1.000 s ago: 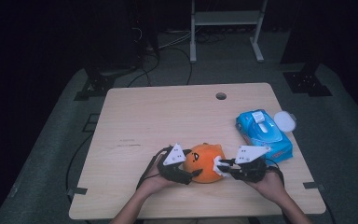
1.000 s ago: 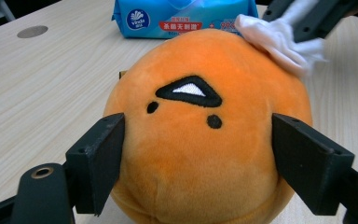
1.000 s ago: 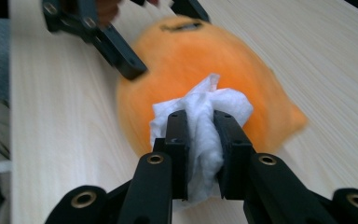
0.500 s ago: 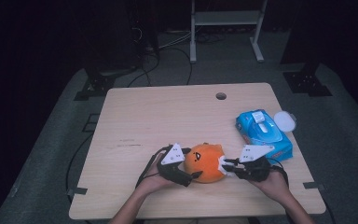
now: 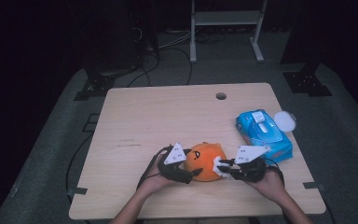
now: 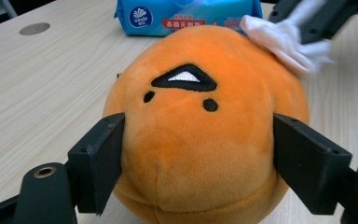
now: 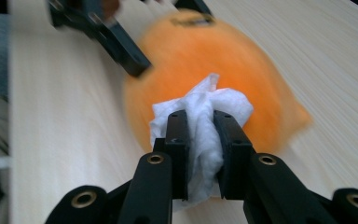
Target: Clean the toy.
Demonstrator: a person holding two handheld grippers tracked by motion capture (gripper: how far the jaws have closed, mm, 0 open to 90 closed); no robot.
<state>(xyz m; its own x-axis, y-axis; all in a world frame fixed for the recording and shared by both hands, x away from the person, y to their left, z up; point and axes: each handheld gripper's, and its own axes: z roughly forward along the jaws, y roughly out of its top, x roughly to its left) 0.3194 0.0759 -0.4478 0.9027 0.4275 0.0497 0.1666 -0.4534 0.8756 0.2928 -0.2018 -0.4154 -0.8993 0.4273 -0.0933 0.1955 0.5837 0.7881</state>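
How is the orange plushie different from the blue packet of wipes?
The orange plushie is round and fuzzy with a stitched face; the blue wipes packet is flat, smooth and printed. The plushie sits between the left gripper jaws while the right gripper presses a white wipe on it; nothing touches the packet, which lies with its lid flipped open. Both rest on the wooden table.

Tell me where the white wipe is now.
The white wipe is clamped in the right gripper and pressed against the orange plush toy, near the table's front edge.
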